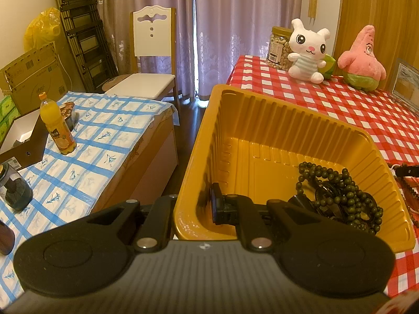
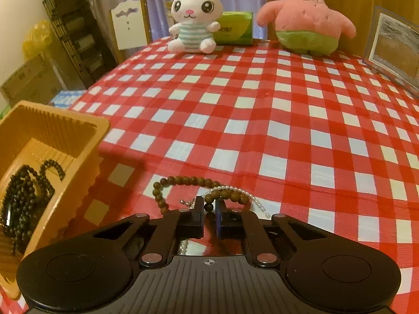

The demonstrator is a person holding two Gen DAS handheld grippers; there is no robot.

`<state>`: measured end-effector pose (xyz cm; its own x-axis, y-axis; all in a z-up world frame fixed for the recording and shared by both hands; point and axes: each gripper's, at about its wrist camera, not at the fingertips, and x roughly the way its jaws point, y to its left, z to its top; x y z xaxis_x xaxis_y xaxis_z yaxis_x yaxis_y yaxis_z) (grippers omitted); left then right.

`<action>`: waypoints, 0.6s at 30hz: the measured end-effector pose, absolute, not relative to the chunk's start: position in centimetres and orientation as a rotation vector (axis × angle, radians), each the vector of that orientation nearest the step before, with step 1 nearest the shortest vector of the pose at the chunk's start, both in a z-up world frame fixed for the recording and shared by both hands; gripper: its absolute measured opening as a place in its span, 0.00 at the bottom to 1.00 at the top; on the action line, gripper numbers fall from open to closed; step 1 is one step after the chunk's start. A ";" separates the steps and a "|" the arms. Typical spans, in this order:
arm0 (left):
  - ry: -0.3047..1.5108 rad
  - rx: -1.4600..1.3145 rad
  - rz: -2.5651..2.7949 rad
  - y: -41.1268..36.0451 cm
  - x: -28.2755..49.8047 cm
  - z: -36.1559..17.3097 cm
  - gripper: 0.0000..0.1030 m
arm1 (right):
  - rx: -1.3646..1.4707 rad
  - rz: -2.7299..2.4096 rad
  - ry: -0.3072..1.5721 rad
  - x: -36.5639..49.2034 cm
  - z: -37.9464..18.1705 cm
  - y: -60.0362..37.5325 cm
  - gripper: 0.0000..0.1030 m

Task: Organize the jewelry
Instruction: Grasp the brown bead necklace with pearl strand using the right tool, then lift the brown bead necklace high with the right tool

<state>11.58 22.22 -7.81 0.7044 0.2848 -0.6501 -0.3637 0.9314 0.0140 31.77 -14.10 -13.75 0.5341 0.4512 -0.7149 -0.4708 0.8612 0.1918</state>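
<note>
- The yellow plastic tray [image 1: 262, 120] is sitting at the near left corner of the red checked tablecloth [image 2: 262, 104] and is serving as the place where the jewelry is being gathered; it is tilting slightly, with most of its ribbed floor showing bare.
- The left gripper [image 1: 193, 206] is clamping the tray's near wall, one finger outside and one inside, so it is steadying the tray rather than carrying any jewelry.
- The dark green bead strand [image 1: 340, 191] is already lying heaped in the tray's right part, tangled with a black piece I cannot identify; that share of the task looks done.
- The brown wooden bead bracelet [image 2: 188, 185] is lying on the cloth just right of the tray, not yet moved.
- The right gripper [image 2: 209, 209] is closing on a bead of that bracelet, the jaws nearly together with the bead pinched between them; lifting it across into the tray is what seems to come next.
- The white pearl chain [image 2: 235, 189] is lying under and beside the bracelet, touching it, and is waiting too; it may be dragging along if the strands are caught.
</note>
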 end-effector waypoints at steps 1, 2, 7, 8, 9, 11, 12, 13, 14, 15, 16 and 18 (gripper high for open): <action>0.702 -0.118 0.361 22.2 11.6 -7.8 0.10 | -0.015 0.547 0.831 31.6 -13.5 -14.3 0.06; 0.702 -0.119 0.361 22.2 11.6 -7.8 0.10 | -0.002 0.549 0.824 31.4 -13.2 -14.6 0.06; 0.701 -0.118 0.361 22.3 11.6 -7.8 0.10 | 0.104 0.544 0.784 30.3 -11.0 -16.9 0.06; 0.702 -0.118 0.361 22.1 11.7 -7.9 0.10 | 0.127 0.543 0.773 30.0 -10.3 -17.5 0.06; 0.702 -0.118 0.361 22.1 11.7 -7.9 0.10 | 0.147 0.542 0.762 29.6 -9.7 -18.0 0.06; 0.701 -0.117 0.361 22.2 11.6 -7.9 0.10 | 0.181 0.543 0.736 28.9 -8.3 -19.0 0.06; 0.702 -0.117 0.361 22.2 11.7 -7.9 0.10 | 0.195 0.543 0.722 28.6 -7.4 -19.4 0.06; 0.702 -0.118 0.361 22.1 11.7 -7.9 0.10 | 0.207 0.544 0.706 28.2 -6.7 -19.7 0.06; 0.701 -0.117 0.361 22.1 11.7 -7.9 0.10 | 0.217 0.548 0.690 27.9 -5.9 -20.1 0.06; 0.701 -0.117 0.361 22.1 11.7 -7.9 0.10 | 0.224 0.553 0.675 27.5 -5.0 -20.3 0.06; 0.702 -0.117 0.361 22.2 11.7 -7.9 0.10 | 0.229 0.556 0.658 27.2 -4.2 -20.5 0.06; 0.701 -0.116 0.360 22.2 11.7 -7.9 0.10 | 0.232 0.567 0.623 26.5 -2.6 -20.8 0.06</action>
